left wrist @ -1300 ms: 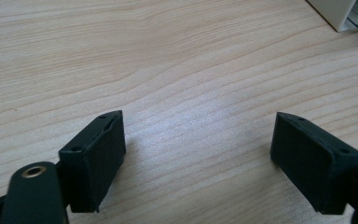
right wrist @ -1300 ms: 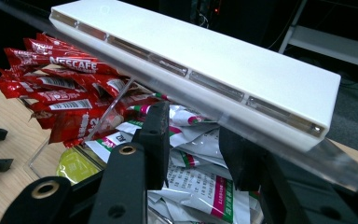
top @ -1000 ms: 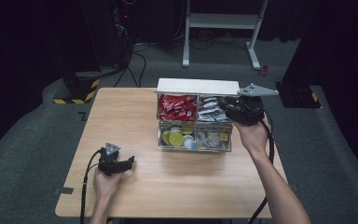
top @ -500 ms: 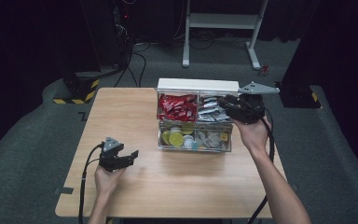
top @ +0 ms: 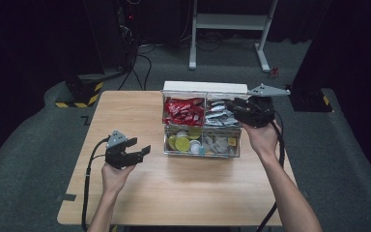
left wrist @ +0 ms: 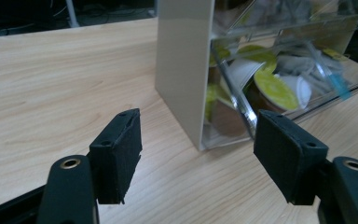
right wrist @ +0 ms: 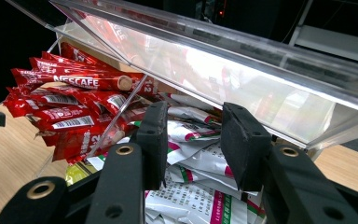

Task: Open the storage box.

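Right tongs [top: 234,107], narrowly parted and pinching nothing, hang over the white sachets [right wrist: 200,154] in the far right compartment of the clear organiser box [top: 200,151], under its raised lid [right wrist: 242,51]. Red coffee sticks [top: 183,110] fill the far left compartment; green-lidded capsules [left wrist: 275,88] lie in the near one. Left tongs [top: 142,151], spread, jaws just closing on nothing, hover near the desk's [top: 188,193] left edge.

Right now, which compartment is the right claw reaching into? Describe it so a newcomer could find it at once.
On the wooden table stands a clear organiser box with four compartments and a raised lid. The right claw points into the far right one, the white and silver sachets. The red coffee sticks lie to its left and the round capsules in front: this one alone holds pale flat packets.
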